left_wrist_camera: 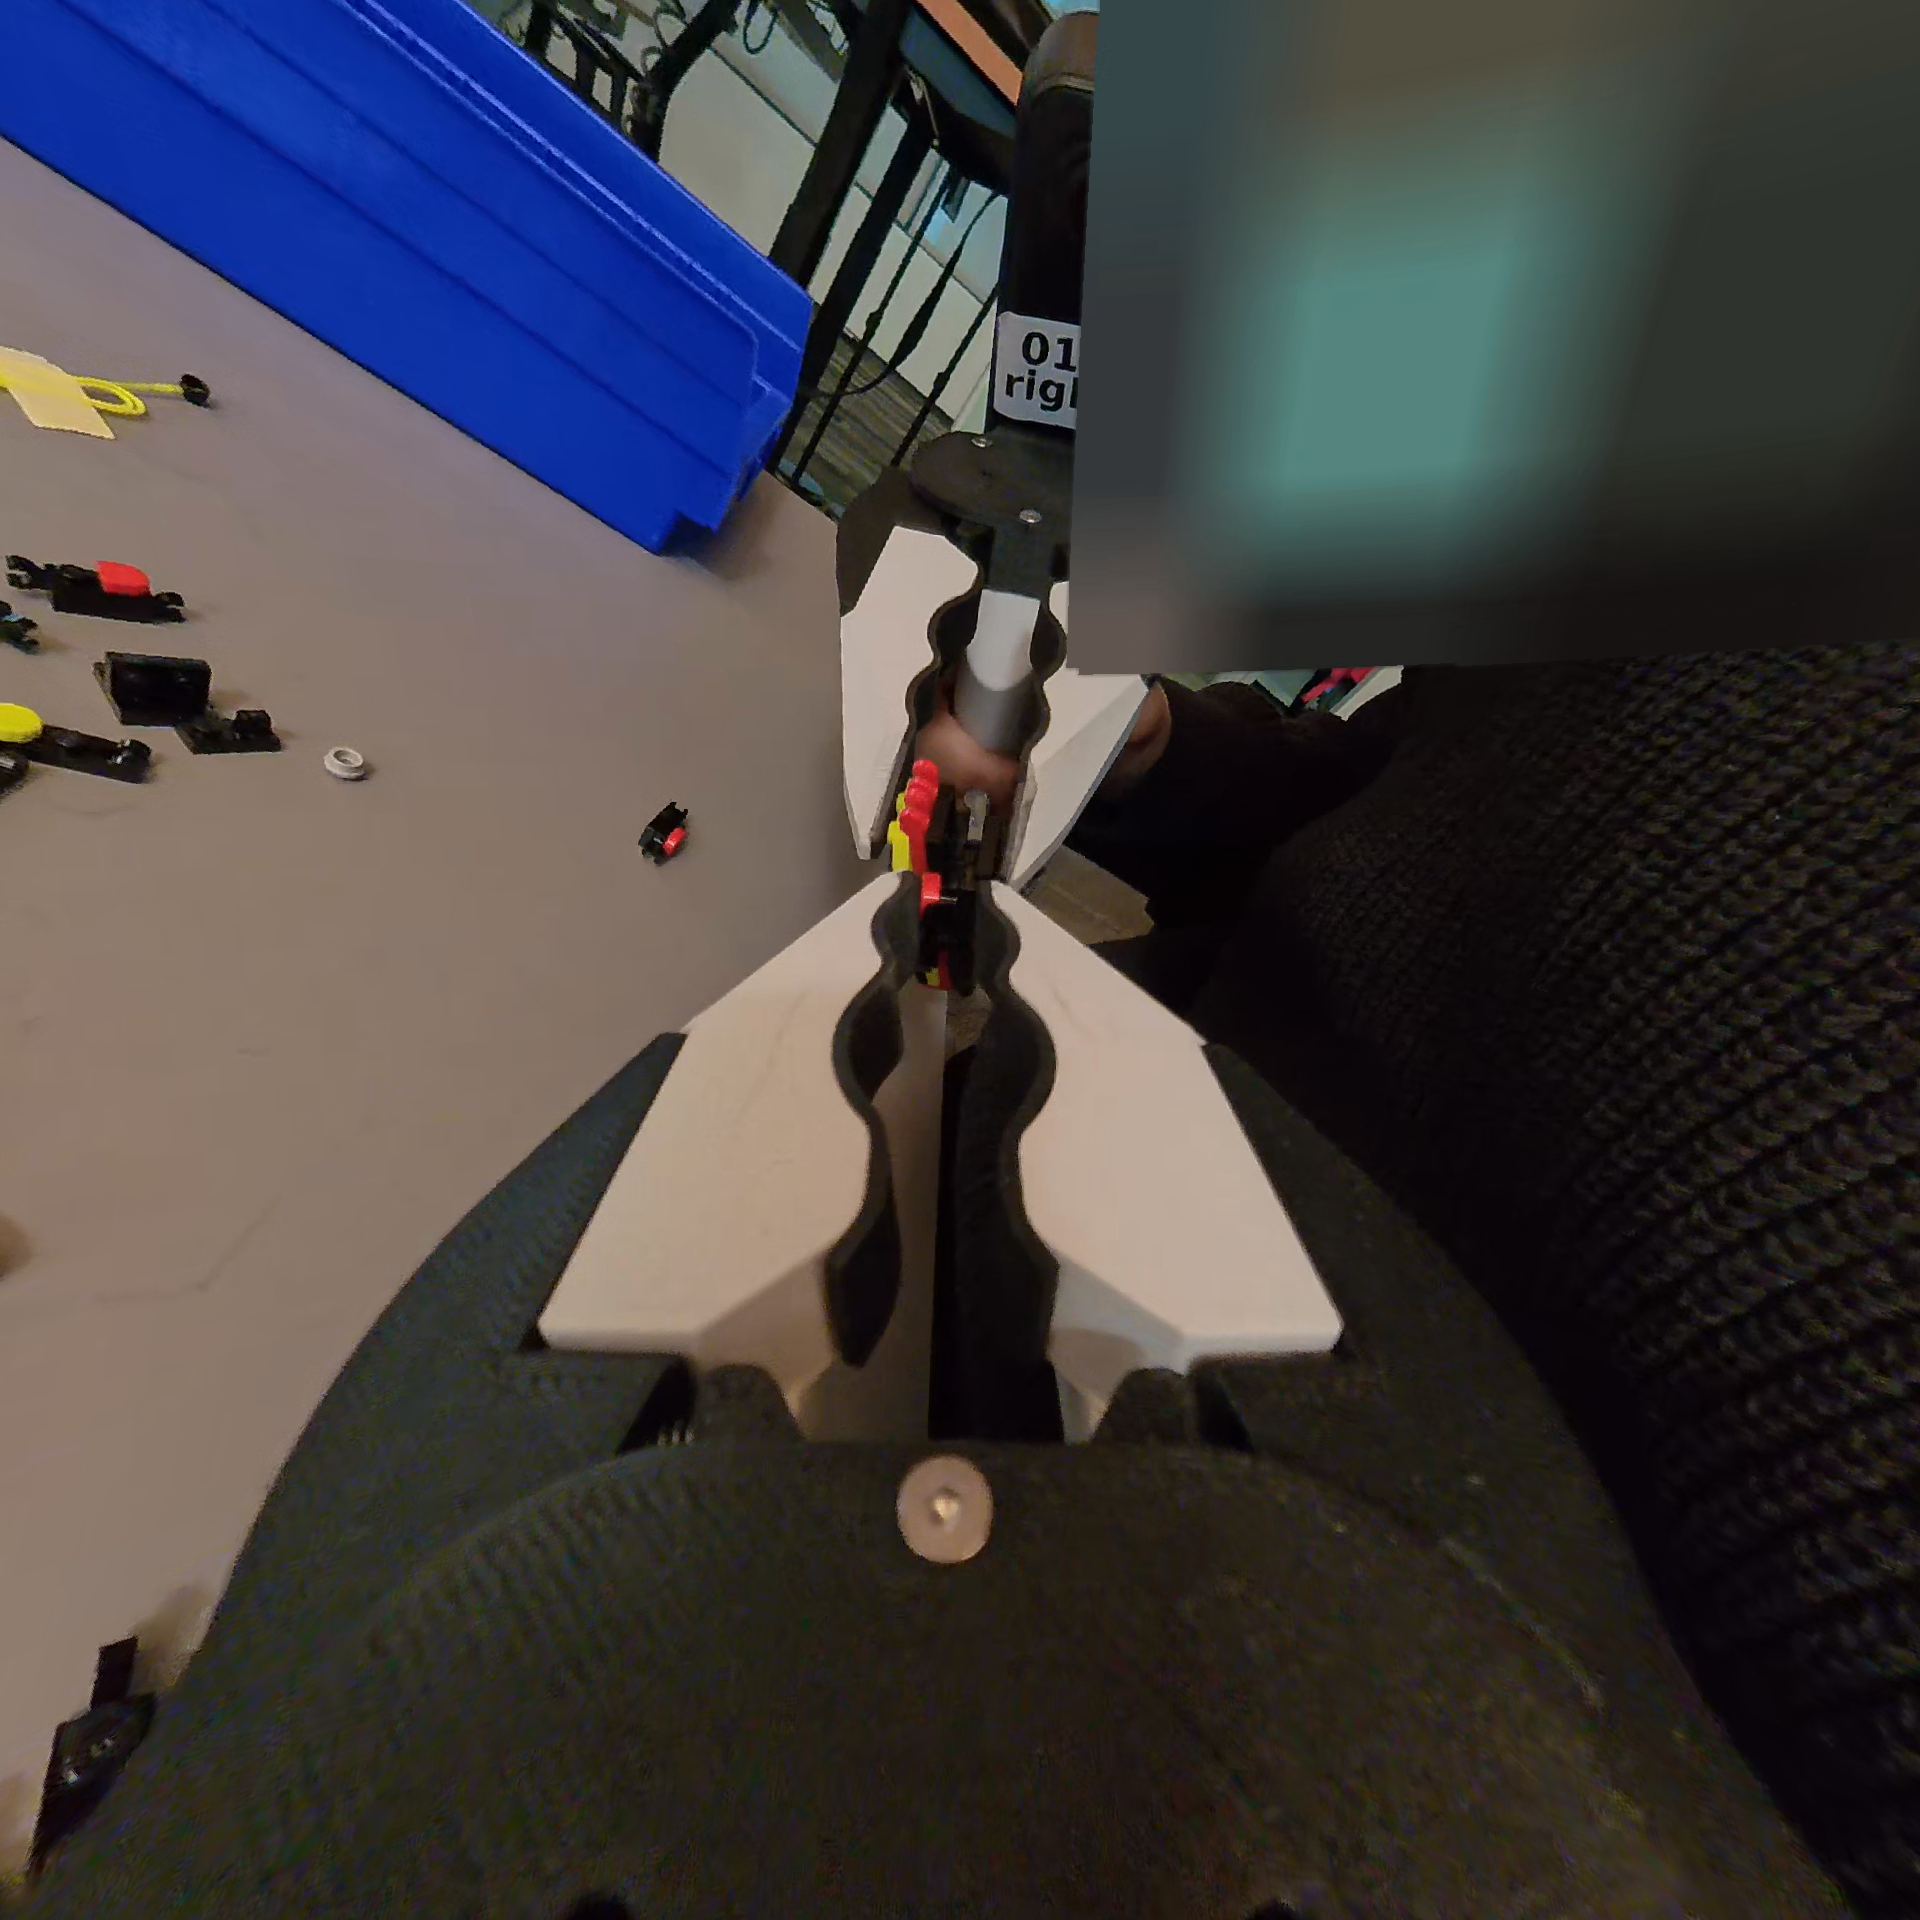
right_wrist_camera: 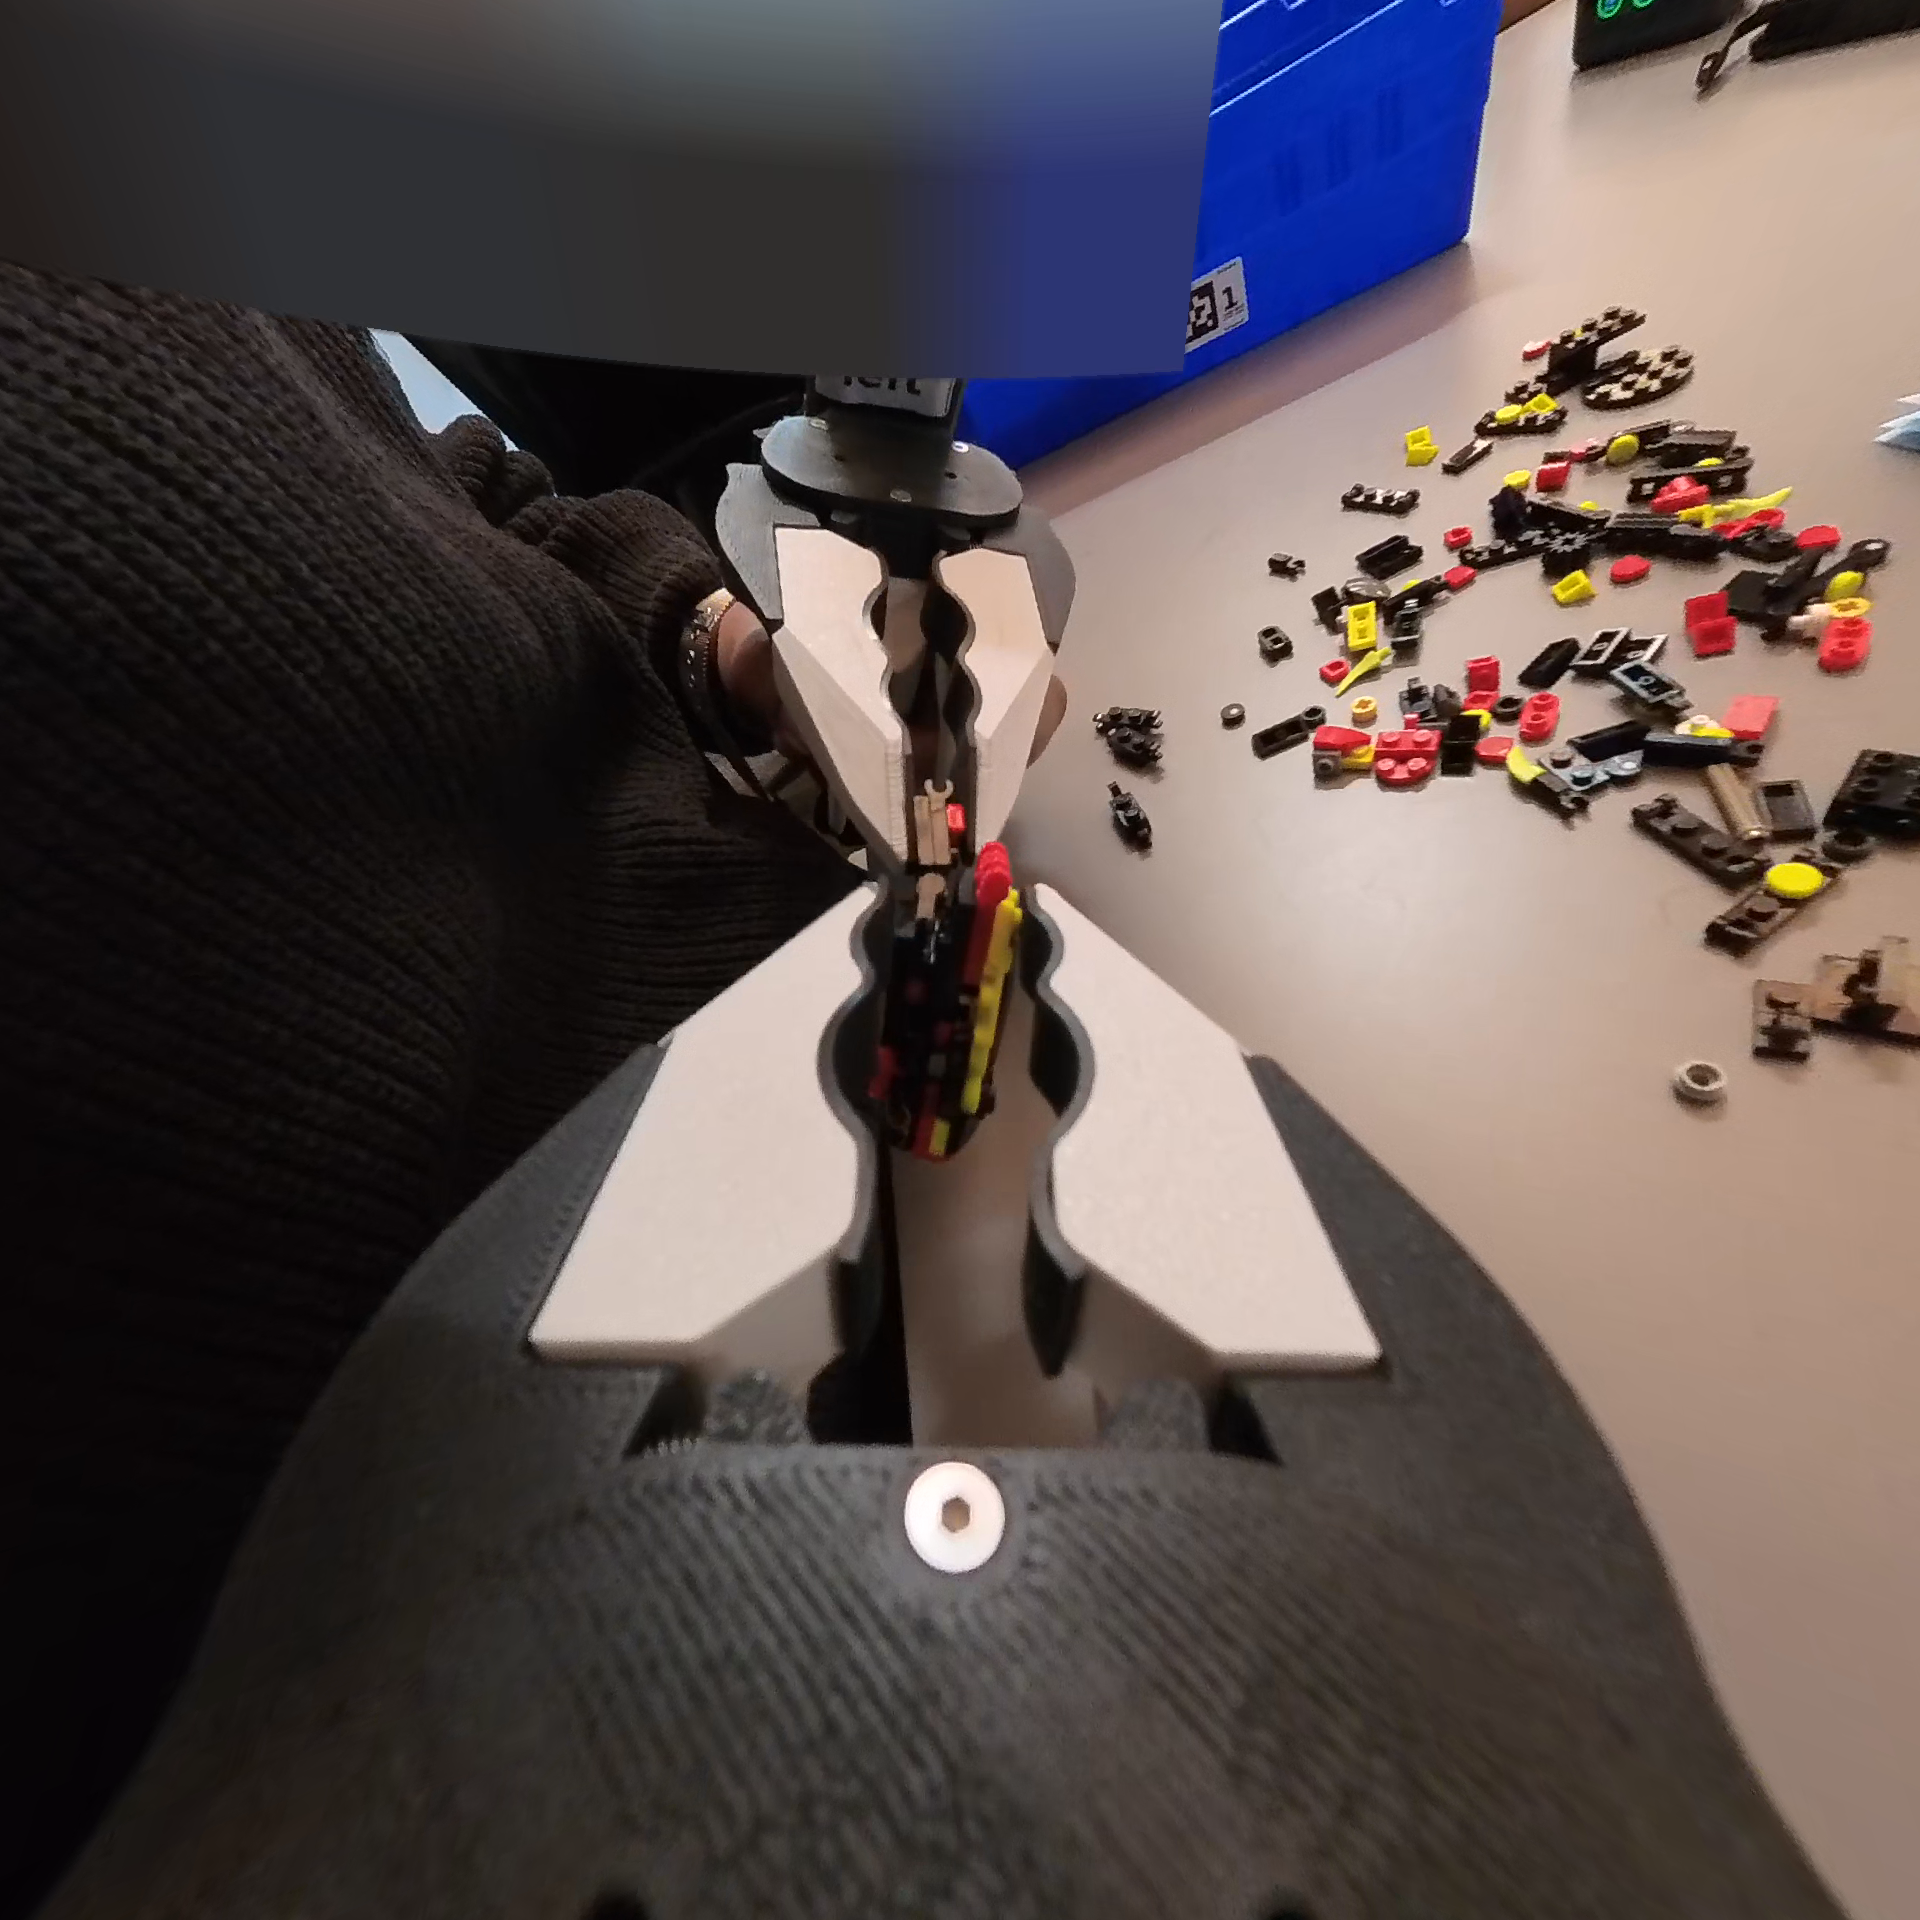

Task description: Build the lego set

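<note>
A small assembly of black, red and yellow building bricks [right_wrist_camera: 951, 997] is held in the air between the two grippers, near the person's dark knitted sleeve [right_wrist_camera: 312, 727] and off the near edge of the grey table [right_wrist_camera: 1351, 935]. The right hand-held gripper [right_wrist_camera: 951, 935] is closed part-way onto the thicker end of the assembly, with its pads pressed against the flat sides. The left hand-held gripper [left_wrist_camera: 940, 925] is closed almost fully on the thinner end, where a tan and red piece [right_wrist_camera: 930, 821] stands out. The two grippers meet tip to tip, so the assembly seems to be braced from both ends, probably so that parts can be pressed or steadied without slipping.

On the table to the right, well apart from the grippers, a scatter of loose bricks [right_wrist_camera: 1558, 665] is spread, with a small grey round piece [right_wrist_camera: 1700, 1081] lying nearer. A blue bin [right_wrist_camera: 1340, 208] stands at the far side of the table.
</note>
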Motion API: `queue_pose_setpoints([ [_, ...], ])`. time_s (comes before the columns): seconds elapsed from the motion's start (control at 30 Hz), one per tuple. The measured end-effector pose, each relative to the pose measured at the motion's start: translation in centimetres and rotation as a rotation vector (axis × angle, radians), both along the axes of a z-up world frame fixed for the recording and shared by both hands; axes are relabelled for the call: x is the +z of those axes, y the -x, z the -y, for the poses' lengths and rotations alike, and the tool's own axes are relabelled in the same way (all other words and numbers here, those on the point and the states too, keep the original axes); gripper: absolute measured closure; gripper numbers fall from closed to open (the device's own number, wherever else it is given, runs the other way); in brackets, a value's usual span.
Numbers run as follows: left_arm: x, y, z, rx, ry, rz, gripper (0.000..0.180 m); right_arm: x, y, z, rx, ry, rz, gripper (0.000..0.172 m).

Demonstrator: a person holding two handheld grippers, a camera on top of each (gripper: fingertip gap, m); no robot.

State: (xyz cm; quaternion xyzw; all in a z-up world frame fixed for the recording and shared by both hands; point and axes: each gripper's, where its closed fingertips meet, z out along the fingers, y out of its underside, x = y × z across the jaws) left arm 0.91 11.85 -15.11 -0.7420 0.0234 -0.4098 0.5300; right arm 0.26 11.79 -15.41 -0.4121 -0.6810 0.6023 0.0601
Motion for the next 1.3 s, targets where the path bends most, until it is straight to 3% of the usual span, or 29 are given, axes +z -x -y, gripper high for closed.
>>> queue_pose_setpoints([
  [0.73, 0.9, -0.1, 0.0, -0.005, -0.019, 0.068, 0.174, 0.3, -0.3, 0.4, 0.023, 0.042, 0.034, 0.150],
  [0.97, 1.2, -0.4, 0.0, -0.037, 0.010, 0.173, 0.174, 0.6, -0.7, 0.5, 0.048, 0.069, 0.065, 0.150],
  [1.3, 0.9, 0.1, -0.4, 0.028, 0.020, 0.084, 0.174, 0.3, -0.3, 0.0, 0.016, 0.067, 0.092, 0.151],
])
